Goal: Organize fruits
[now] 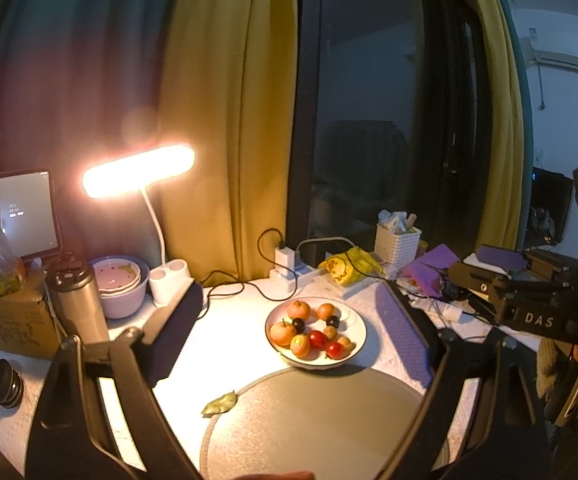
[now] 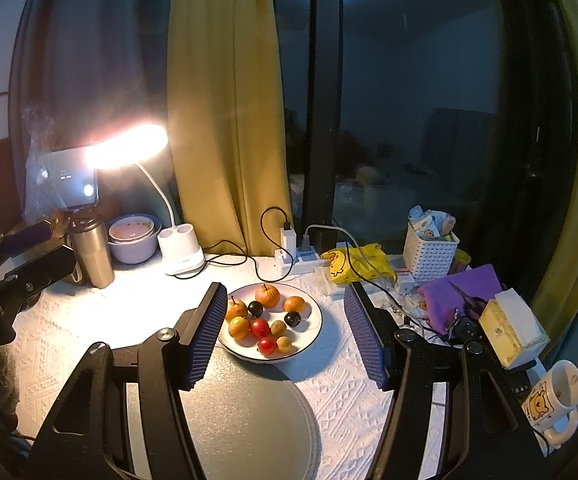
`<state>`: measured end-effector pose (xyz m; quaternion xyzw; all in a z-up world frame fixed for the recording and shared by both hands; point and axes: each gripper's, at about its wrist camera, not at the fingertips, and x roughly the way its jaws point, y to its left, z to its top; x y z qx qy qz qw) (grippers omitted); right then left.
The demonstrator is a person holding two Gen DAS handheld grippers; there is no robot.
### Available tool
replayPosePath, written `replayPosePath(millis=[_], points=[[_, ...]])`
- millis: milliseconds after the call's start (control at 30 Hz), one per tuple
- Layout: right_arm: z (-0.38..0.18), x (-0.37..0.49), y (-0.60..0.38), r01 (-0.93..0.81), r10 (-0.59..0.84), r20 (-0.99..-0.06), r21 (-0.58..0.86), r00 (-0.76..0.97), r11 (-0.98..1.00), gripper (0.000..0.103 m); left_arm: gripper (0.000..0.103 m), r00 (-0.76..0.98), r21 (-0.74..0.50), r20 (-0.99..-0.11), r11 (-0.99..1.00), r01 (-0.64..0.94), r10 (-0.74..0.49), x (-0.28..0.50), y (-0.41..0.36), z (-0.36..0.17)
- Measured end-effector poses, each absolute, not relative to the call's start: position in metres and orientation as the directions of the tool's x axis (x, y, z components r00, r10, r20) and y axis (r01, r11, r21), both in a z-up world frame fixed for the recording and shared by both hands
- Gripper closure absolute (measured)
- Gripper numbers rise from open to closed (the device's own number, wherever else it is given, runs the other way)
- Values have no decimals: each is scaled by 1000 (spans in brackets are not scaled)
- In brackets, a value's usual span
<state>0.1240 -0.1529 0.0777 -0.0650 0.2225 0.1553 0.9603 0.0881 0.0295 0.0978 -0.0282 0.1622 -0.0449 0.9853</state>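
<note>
A white plate [image 1: 357, 342] [image 2: 313, 332] holds several small fruits: orange ones [image 1: 283, 332] [image 2: 267, 295], red ones [image 1: 317, 339] [image 2: 259, 327] and dark ones [image 1: 298, 324] [image 2: 292, 318]. A round grey mat [image 1: 321, 420] [image 2: 245, 412] lies in front of it, with a dry leaf [image 1: 220, 403] at its left edge. My left gripper [image 1: 289, 336] is open and empty, held above the mat, the plate between its fingers. My right gripper [image 2: 285, 328] is open and empty, its left finger [image 2: 205, 336] overlapping the plate's left rim.
A lit desk lamp [image 1: 139, 176] [image 2: 129, 146], steel flask [image 1: 75, 300] [image 2: 91, 252], bowls [image 1: 121, 284] and a tablet [image 1: 29, 212] stand at back left. A power strip [image 2: 301, 260], yellow bag [image 2: 355, 262], white basket [image 2: 429, 252], purple cloth [image 2: 461, 296], tissue box [image 2: 513, 328] and mug [image 2: 557, 396] crowd the right.
</note>
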Motion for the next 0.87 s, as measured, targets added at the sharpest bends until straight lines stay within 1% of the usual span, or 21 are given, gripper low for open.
replayPosePath(millis=[633,867], points=[[76,123,-151,-332,276,-447,-51,851,942,39,14,943,-66,-317,994,84,-100,88,30,99],[76,123,-151,-330,275,-448,-47,850,943,39,14,938,-68,-333,994,82,-100,92,33,94]])
